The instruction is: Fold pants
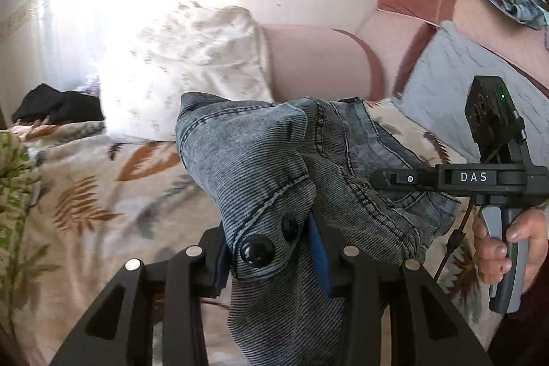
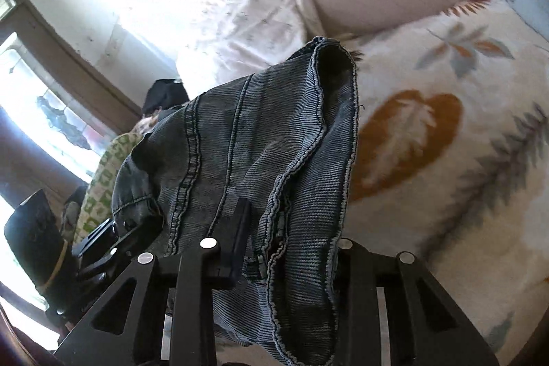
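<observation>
Both grippers, left gripper and right gripper, clamp bunched jeans above the leaf-print bedspread; thick seams risk slipping free.

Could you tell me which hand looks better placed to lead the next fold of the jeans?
Probably left: left gripper clamps the jeans at the buttoned waistband; right gripper pinches a seam edge.

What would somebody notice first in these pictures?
The grey jeans fill the middle of both views, bunched up and held above the leaf-print bedspread. Two shiny black buttons sit right at the left tongs. Behind, a white pillow glows in bright light.
</observation>
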Demonstrator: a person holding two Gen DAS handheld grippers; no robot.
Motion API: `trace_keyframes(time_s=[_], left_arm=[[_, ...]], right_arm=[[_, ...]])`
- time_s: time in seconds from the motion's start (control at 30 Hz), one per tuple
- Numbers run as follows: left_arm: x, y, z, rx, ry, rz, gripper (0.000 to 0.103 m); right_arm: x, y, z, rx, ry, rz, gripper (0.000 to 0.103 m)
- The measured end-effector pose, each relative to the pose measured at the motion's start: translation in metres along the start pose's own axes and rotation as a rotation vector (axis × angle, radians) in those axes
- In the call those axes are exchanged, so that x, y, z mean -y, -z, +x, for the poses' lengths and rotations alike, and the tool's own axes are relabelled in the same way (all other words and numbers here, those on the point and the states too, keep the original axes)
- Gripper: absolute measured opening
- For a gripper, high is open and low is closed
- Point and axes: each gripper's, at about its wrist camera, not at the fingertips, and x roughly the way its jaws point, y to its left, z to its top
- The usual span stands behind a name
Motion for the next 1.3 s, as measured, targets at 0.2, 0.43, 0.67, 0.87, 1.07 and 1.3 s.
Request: trace_keyframes(time_s=[0.2, 0.43, 0.67, 0.87, 1.07, 1.3], left_arm=[[-0.031, 0.006, -0.005, 0.002, -0.067, -0.024, 0.042], [-0.057, 0.02, -0.003, -0.021, -0.108, -0.042, 0.042], [-0.061, 0.028, 0.007, -0.034, -0.12, -0.043, 0.042], [-0.06, 0.03, 0.02, -0.051, -0.117, -0.046, 0.042], [-0.06, 0.032, 0.031, -0.07, -0.12, -0.047, 0.042], [-0.059, 0.033, 0.036, -0.075, -0.128, -0.041, 0.042]], right_arm=[[-0.03, -0.004, 0.032, -0.012, -0.022, -0.05, 0.029], [-0.056, 0.006, 0.063, -0.049, -0.017, -0.105, 0.029], [-0.059, 0.013, 0.075, -0.064, 0.001, -0.116, 0.029], [-0.054, 0.014, 0.079, -0.066, 0.019, -0.107, 0.029], [-0.047, 0.017, 0.087, -0.076, 0.031, -0.088, 0.029], [-0.042, 0.018, 0.093, -0.083, 0.031, -0.072, 0.029]])
